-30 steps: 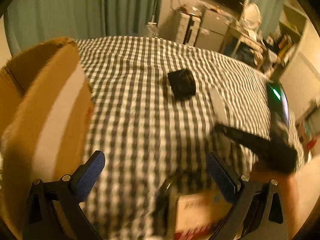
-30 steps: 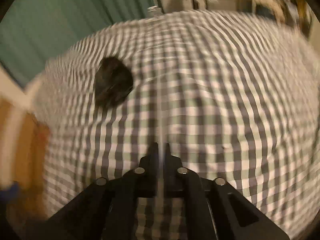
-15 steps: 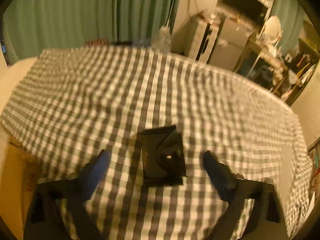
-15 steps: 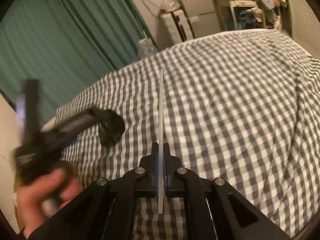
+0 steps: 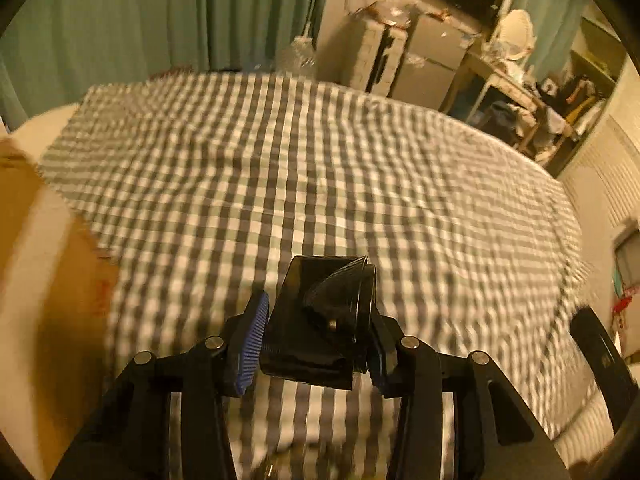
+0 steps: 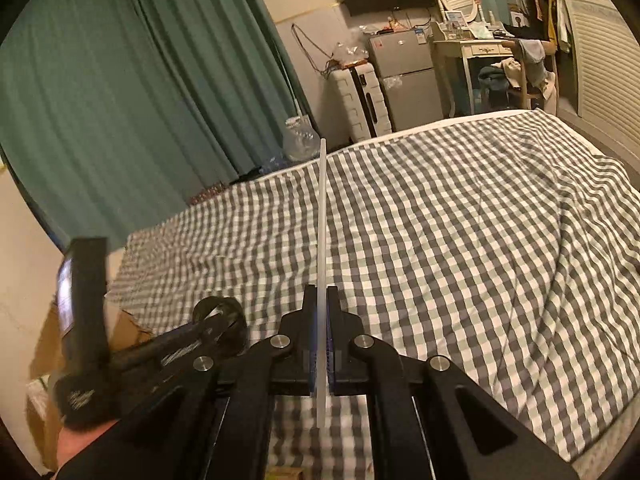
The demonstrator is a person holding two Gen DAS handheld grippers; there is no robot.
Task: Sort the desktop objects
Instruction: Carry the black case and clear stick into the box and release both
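My left gripper (image 5: 316,332) is shut on a black box-like object with a round lens part (image 5: 324,316), held above the grey checked bedspread (image 5: 320,168). My right gripper (image 6: 321,344) is shut on a thin white flat strip (image 6: 322,216) seen edge-on, standing up between the blue pads. In the right wrist view the left gripper (image 6: 216,320) and the hand that holds it (image 6: 76,440) are at the lower left, with the black object's round end (image 6: 220,312) showing.
An open cardboard box (image 5: 44,280) stands at the bed's left side. Teal curtains (image 6: 140,100), a white suitcase (image 6: 360,100), a small grey fridge (image 6: 404,76) and a dressing table (image 6: 480,52) stand beyond the bed. A clear plastic bottle (image 6: 300,136) is at the far edge.
My left gripper moved from the cardboard box to the black object, closed on it and lifted it. My right gripper kept the white strip and rose, tilting up.
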